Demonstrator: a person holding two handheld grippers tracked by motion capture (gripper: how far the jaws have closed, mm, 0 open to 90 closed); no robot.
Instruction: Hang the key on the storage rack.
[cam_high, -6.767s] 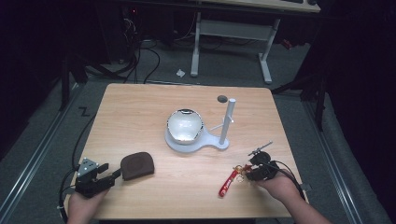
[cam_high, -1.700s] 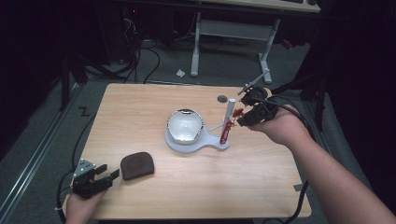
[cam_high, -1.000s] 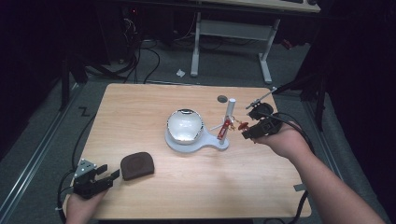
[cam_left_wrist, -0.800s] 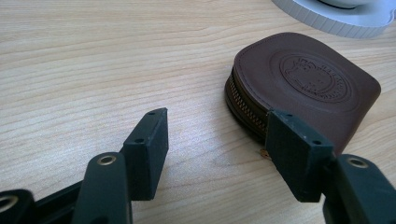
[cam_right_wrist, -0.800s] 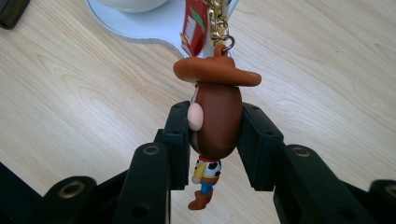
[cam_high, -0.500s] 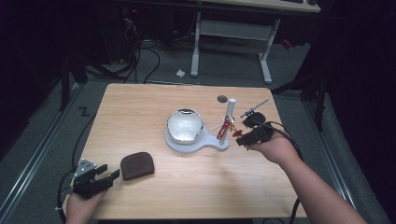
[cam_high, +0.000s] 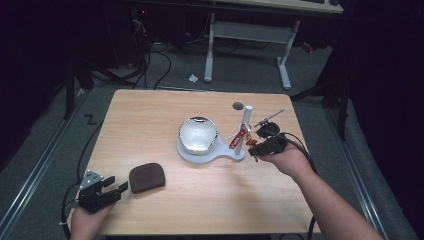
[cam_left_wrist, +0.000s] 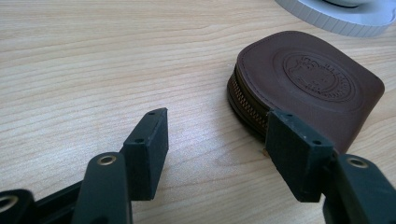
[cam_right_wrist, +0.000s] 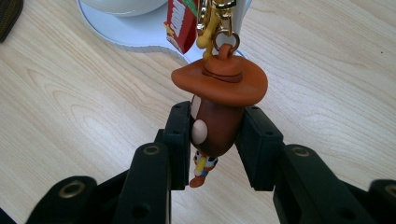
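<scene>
Clamping the cowboy figure (cam_right_wrist: 215, 119), the right gripper (cam_high: 261, 146) seemingly hovers beside the stand (cam_high: 212, 150), table edge well clear.

Counter (cam_high: 165, 115): pale wood grain, matt. Pouch (cam_left_wrist: 308, 88): brown leather look, embossed, metal zip. Figure (cam_right_wrist: 215, 116): glossy smooth plastic, gold metal clasp (cam_right_wrist: 223, 14). Stand (cam_high: 212, 150): white plastic, ribbed edge. Fingers (cam_left_wrist: 149, 140): matt black, textured pads.

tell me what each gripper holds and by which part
The right gripper is shut on the keychain figure, clamping its brown head below the hat brim. The left gripper holds nothing; its jaws stand open.
</scene>
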